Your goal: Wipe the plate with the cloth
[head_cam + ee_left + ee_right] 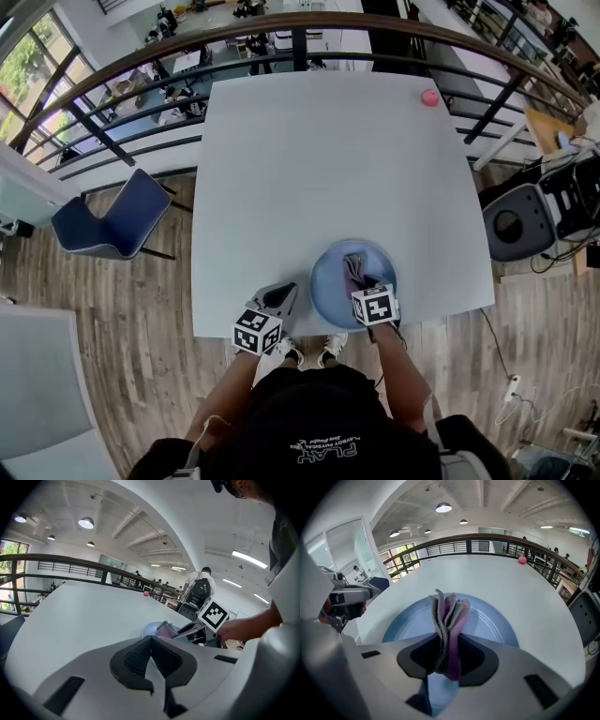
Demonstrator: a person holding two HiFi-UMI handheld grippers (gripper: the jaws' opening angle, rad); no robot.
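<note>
A blue plate (330,278) (490,620) lies near the front edge of the white table (319,169). My right gripper (360,277) (447,656) hangs over the plate, shut on a folded grey and purple cloth (449,616) (353,266) that sticks up between its jaws. My left gripper (279,298) (150,663) sits to the left of the plate at the table's front edge, jaws shut with nothing between them. In the left gripper view the plate (151,629) and the cloth (165,629) show small, past the jaws to the right.
A small pink ball (429,97) (522,560) lies at the table's far right corner. A dark railing (281,42) runs behind the table. A blue chair (112,225) stands to the left and a grey chair (518,220) to the right.
</note>
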